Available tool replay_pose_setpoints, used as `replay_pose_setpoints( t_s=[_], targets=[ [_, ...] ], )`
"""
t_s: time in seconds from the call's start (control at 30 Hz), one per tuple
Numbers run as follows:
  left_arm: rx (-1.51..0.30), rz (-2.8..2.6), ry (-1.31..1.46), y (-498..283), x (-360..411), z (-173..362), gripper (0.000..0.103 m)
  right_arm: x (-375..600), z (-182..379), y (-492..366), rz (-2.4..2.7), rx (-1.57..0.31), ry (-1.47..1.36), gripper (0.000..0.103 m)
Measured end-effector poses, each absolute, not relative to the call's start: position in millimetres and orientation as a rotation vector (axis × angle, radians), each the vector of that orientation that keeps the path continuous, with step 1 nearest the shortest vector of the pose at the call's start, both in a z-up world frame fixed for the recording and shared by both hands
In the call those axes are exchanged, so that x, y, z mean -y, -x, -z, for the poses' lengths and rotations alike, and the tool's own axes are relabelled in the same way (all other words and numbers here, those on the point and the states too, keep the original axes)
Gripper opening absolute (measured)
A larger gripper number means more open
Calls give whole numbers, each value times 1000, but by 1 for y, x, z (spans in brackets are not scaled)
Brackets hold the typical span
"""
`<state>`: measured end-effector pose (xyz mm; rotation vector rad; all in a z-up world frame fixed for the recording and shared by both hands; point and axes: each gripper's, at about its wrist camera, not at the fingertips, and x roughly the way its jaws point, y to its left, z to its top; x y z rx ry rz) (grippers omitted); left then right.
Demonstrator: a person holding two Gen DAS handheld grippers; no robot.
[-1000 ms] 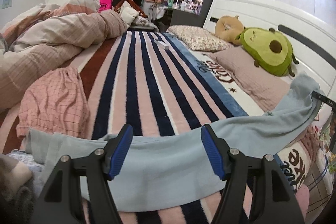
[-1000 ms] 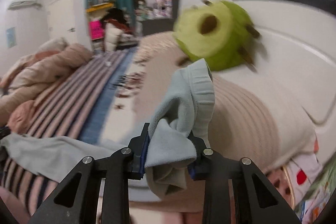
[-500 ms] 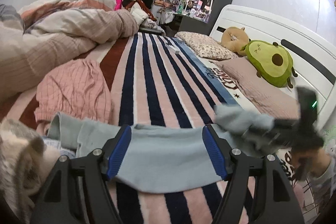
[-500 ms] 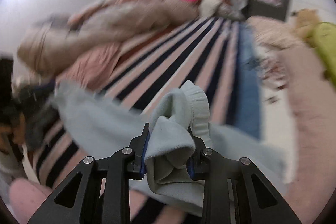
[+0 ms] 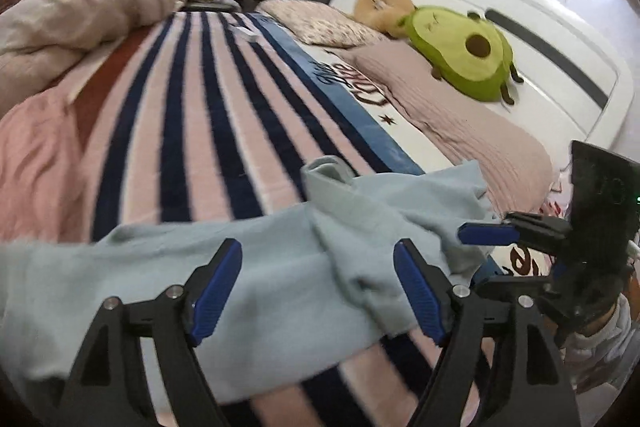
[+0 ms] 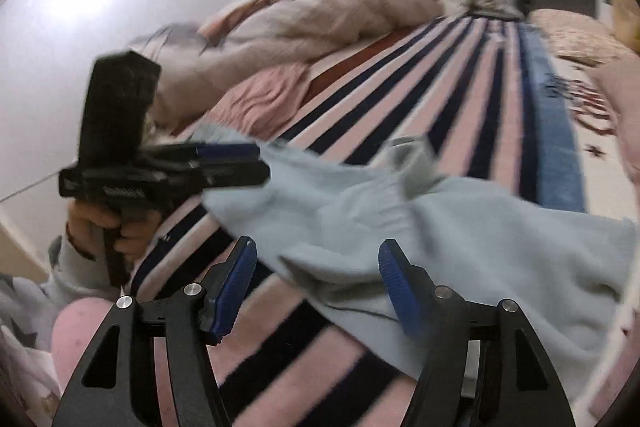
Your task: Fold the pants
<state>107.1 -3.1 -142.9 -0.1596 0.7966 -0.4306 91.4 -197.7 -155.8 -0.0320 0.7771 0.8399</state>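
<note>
The light blue pants (image 5: 256,267) lie across the striped blanket, with one leg end folded back over the rest; they also show in the right wrist view (image 6: 460,227). My left gripper (image 5: 318,291) is open, its jaws standing over the pants and holding nothing. My right gripper (image 6: 318,287) is open and empty just above the folded-over cuff (image 6: 412,163). Each gripper shows in the other's view: the right one at the far right (image 5: 488,233), the left one at the left (image 6: 228,163).
The striped pink and navy blanket (image 5: 208,99) covers the bed. A pink garment (image 5: 36,163) lies at the left, a bunched duvet (image 5: 72,23) behind it. Pillows and an avocado plush (image 5: 460,51) lie by the white headboard (image 5: 540,39).
My right gripper carried the pant leg end over from the headboard side, laid it on the rest of the pants and opened. My left gripper stayed open over the pants.
</note>
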Motion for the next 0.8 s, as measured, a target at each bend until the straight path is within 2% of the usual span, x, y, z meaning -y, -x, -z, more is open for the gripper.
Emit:
replay_pose_setpoints(
  t_s=[0.13, 0.37, 0.47, 0.8],
  targets=[
    [-825, 490, 71, -124, 47, 143, 81, 229, 157, -96, -727, -742, 30, 61],
    [-892, 432, -157, -143, 108, 172, 81, 269, 171, -96, -697, -729, -61, 61],
    [-870, 369, -203, -138, 101, 177, 81, 274, 174, -95, -696, -723, -68, 61],
    [-893, 147, -26, -107, 9, 174, 81, 292, 188, -85, -641, -722, -105, 61]
  ],
)
